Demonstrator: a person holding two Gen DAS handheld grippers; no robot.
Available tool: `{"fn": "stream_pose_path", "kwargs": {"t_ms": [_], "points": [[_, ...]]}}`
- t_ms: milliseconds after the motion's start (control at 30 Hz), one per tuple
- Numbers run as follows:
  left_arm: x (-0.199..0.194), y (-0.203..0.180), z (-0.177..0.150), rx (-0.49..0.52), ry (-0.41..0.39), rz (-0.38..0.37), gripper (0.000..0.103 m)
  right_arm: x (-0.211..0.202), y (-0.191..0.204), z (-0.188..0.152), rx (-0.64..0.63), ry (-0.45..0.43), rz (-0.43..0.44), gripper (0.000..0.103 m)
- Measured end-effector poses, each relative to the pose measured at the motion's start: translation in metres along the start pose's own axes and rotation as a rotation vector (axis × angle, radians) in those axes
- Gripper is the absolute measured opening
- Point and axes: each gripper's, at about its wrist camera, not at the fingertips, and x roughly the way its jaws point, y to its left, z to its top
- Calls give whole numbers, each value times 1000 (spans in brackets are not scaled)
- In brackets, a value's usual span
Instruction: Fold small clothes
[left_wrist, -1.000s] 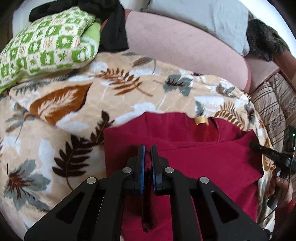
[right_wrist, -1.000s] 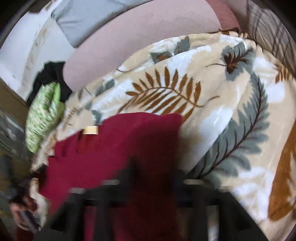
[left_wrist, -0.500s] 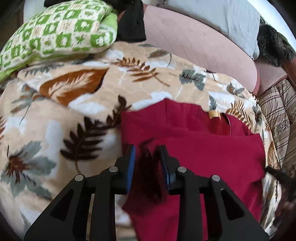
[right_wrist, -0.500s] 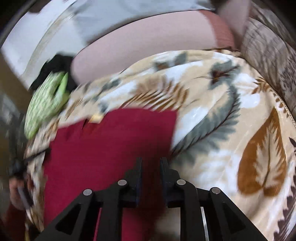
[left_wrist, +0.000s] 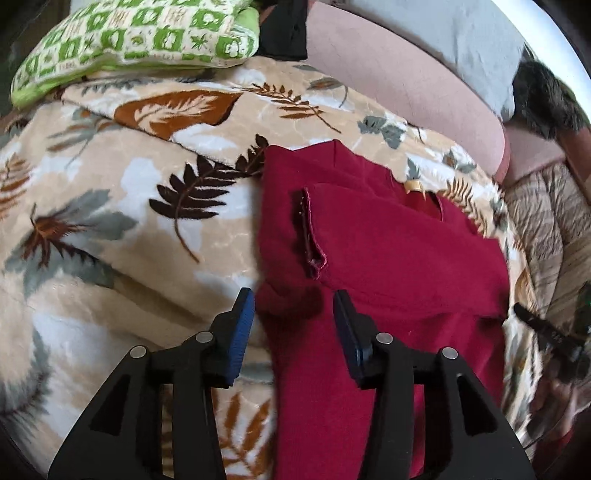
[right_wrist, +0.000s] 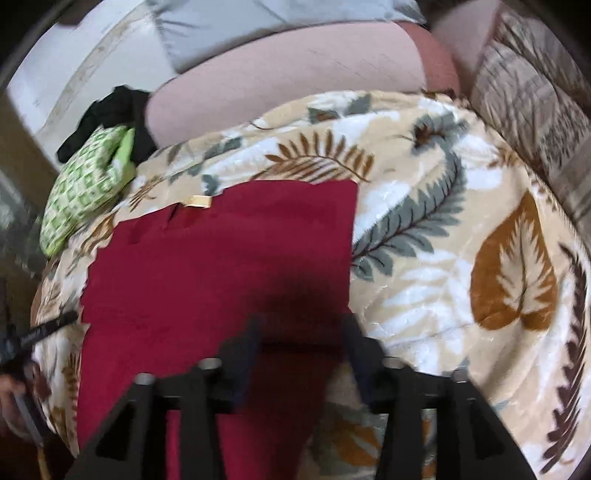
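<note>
The red garment (left_wrist: 388, 258) lies flat on the leaf-print blanket (left_wrist: 129, 221), a sleeve already folded inward — presumably to square it. The left claw (left_wrist: 293, 314) and right claw (right_wrist: 301, 328) each hover wide apart over its near edges, gripping nothing. No containers in view — only a green pillow (left_wrist: 140, 40) beyond.

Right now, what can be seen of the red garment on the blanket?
The red garment is dark crimson knit, lying flat on the leaf-print blanket with both sides folded inward; a hemmed sleeve edge lies on top and a tan label sits at the neckline. Both tools, left and right, hover open over its near edges.
</note>
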Motion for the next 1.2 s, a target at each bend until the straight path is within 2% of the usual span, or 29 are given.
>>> {"fn": "stream_pose_path", "kwargs": {"t_ms": [33, 133, 200, 267, 400, 533, 600, 667, 733, 833, 967, 1000, 1033, 1067, 1133, 1200], "points": [[5, 0, 2, -8, 1, 0, 49, 4, -2, 2, 16, 3, 0, 48], [22, 3, 6, -32, 11, 24, 50, 28, -18, 7, 94, 52, -8, 50], [34, 6, 7, -54, 28, 16, 50, 42, -24, 9, 128, 73, 56, 49], [42, 8, 8, -53, 48, 21, 51, 41, -16, 11, 36, 40, 10, 17], [39, 5, 5, -20, 42, 32, 52, 37, -14, 14, -30, 1, -79, 15], [16, 8, -9, -33, 53, 5, 52, 37, -29, 14, 79, 34, -15, 15], [4, 8, -21, -9, 51, 11, 52, 19, -26, 9, 94, 37, 18, 17], [-12, 11, -39, 3, 60, -2, 52, -7, -18, -8, 67, 55, 55, 27], [-23, 13, -56, 5, 78, -22, 52, -25, -12, -31, 57, 66, 110, 51], [-37, 16, -84, -5, 100, -41, 52, -35, -4, -70, 48, 122, 155, 52], [-42, 17, -112, -27, 143, -50, 52, -16, 7, -107, 36, 190, 175, 52], [-44, 17, -115, -26, 143, -46, 52, -16, 18, -112, -29, 162, 153, 49], [-48, 17, -120, -27, 139, -38, 52, -17, 27, -114, -88, 141, 112, 26], [-52, 18, -122, -28, 137, -36, 52, -16, 31, -114, -120, 149, 85, 8], [-63, 19, -128, -26, 123, -43, 52, -26, 26, -112, -104, 144, 82, 7], [-70, 20, -134, -13, 117, -37, 52, -37, 16, -111, -107, 123, 38, 7]]}}
